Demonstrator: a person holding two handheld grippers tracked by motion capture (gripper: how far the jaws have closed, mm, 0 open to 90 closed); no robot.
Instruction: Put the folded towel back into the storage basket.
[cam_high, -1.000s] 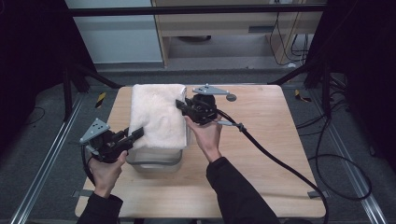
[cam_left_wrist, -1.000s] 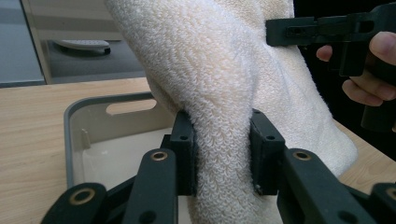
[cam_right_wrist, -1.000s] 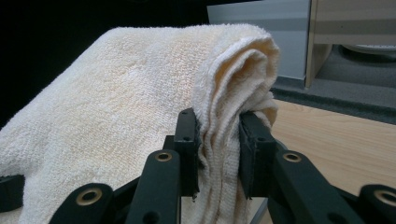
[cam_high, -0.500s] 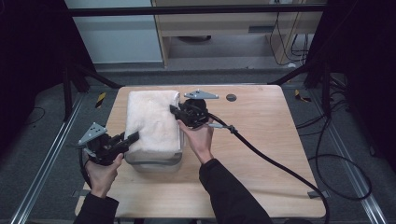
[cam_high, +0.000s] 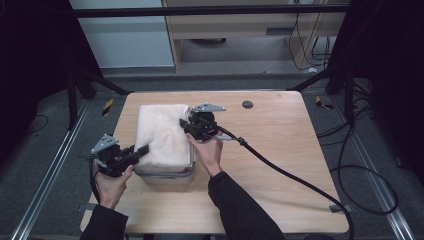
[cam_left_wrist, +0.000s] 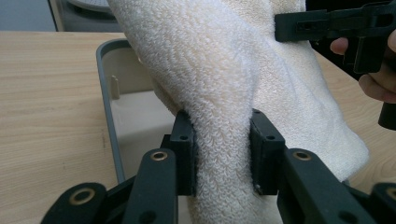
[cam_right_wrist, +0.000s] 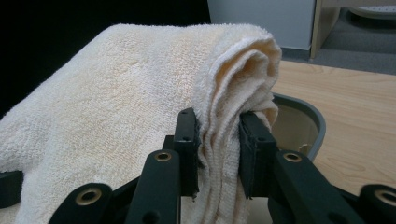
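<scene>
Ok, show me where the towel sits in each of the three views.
High view: the towel lies left of centre over the grey bin.
Left gripper view: the towel runs down the middle, pinched between the jaws.
Right gripper view: the towel covers the left and centre, its folded edge pinched.
Shared landmark: the grey bin's rim.
</scene>
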